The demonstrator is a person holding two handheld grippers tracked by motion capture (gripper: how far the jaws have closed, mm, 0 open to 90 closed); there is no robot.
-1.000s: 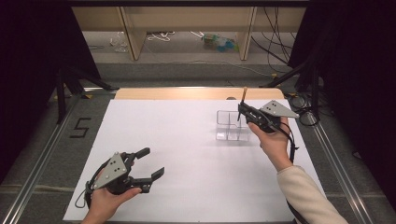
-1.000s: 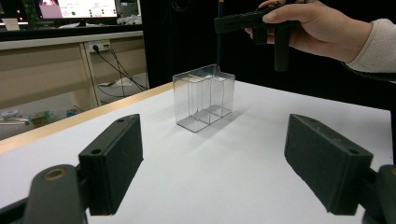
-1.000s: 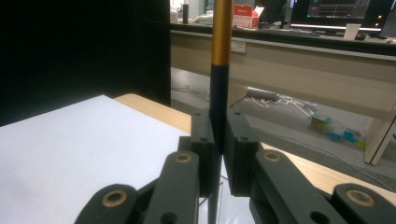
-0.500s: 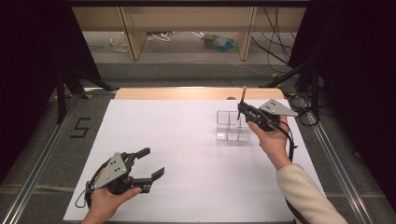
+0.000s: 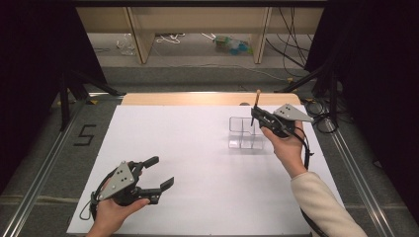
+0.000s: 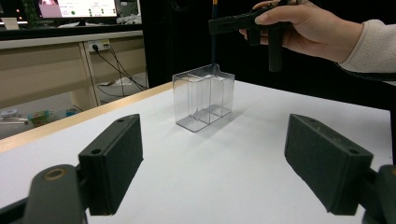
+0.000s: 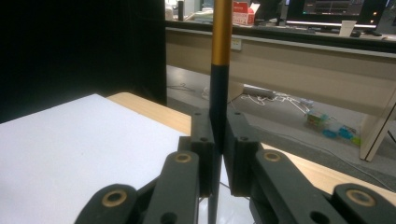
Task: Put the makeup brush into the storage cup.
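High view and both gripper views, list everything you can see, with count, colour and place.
pen: one, dark with an orange-gold top, upright in the right gripper, above the box
clear plastic box: one, transparent, divided, far right part of the table
table: one, white top with a wooden far edge
number 5 mark: one, black, on the floor left of the table
left gripper: black, open, near left part of the table
right gripper: black, shut on the pen
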